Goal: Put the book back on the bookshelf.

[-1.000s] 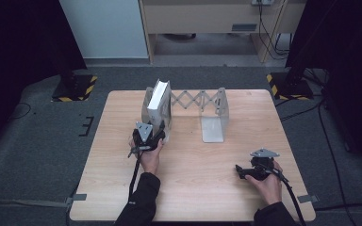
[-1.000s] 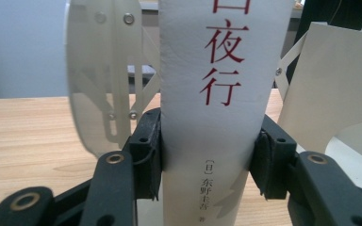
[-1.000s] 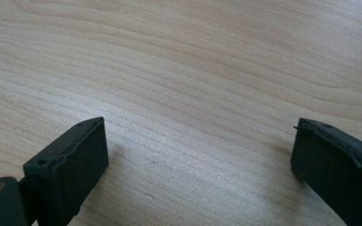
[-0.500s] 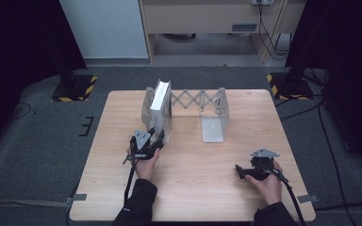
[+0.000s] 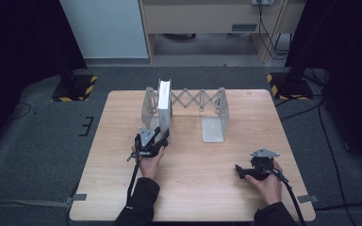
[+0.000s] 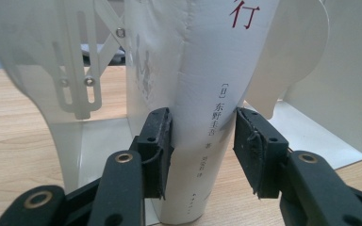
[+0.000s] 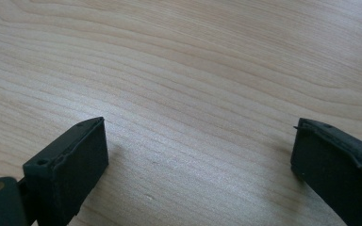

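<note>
The book stands upright in the metal rack at the far left of our wooden table. In our left gripper view, matte pads flank its smooth white spine, barely apart. Our right gripper gapes wide over bare woodgrain.

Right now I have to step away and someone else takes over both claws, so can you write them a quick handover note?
Left claw: jaws on either side of the white book's spine; whether they squeeze it, I cannot tell.
Right claw: open, idle over the bare table, near its front right.
The book stands upright at the left end of the metal book rack, which sits mid-table at the back.
Done: book standing in the rack.
Left: probably free the left claw.
</note>
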`<state>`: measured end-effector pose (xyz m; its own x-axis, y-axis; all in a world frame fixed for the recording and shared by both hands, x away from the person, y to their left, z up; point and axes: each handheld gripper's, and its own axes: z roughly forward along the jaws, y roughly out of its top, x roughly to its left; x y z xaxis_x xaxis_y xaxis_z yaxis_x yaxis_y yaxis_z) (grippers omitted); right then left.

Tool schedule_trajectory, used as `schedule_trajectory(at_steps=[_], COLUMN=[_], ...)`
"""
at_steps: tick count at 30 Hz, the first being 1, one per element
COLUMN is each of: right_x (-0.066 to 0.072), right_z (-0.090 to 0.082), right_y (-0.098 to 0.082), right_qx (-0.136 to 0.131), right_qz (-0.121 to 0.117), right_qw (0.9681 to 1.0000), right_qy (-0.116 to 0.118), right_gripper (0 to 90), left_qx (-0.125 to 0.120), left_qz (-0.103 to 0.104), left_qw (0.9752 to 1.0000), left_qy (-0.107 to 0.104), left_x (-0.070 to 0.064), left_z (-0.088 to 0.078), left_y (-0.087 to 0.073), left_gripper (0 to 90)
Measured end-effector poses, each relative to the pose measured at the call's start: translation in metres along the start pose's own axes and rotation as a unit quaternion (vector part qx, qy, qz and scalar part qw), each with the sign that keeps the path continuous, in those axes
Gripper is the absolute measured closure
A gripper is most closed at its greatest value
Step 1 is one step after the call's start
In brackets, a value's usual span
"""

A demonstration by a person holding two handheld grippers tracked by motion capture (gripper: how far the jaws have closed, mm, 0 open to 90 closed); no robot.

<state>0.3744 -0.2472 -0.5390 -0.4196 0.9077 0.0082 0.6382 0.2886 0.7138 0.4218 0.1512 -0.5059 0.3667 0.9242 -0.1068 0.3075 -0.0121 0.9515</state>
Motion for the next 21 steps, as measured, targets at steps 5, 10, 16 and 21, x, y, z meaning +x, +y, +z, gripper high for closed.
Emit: schedule_trajectory(at_steps=[5, 10, 16, 21], right_x=[0.0, 0.0, 0.0, 0.0], right_z=[0.0, 0.0, 0.0, 0.0], right_y=[0.0, 0.0, 0.0, 0.0], right_qx=[0.0, 0.0, 0.0, 0.0], right_qz=[0.0, 0.0, 0.0, 0.0], right_qw=[1.0, 1.0, 1.0, 1.0], right_qy=[0.0, 0.0, 0.0, 0.0], right_gripper=[4.9, 4.8, 4.8, 4.9], left_qx=[0.007, 0.046, 0.095, 0.117], left_qz=[0.023, 0.076, 0.079, 0.05], left_qw=[0.9997, 0.996, 0.9911, 0.9889], left_qy=[0.002, -0.009, -0.05, -0.076], left_x=[0.0, 0.001, 0.012, 0.024], left_z=[-0.002, -0.017, -0.044, -0.072], left_y=[0.002, 0.004, 0.005, -0.005], left_gripper=[54.9, 46.7, 39.5, 34.9])
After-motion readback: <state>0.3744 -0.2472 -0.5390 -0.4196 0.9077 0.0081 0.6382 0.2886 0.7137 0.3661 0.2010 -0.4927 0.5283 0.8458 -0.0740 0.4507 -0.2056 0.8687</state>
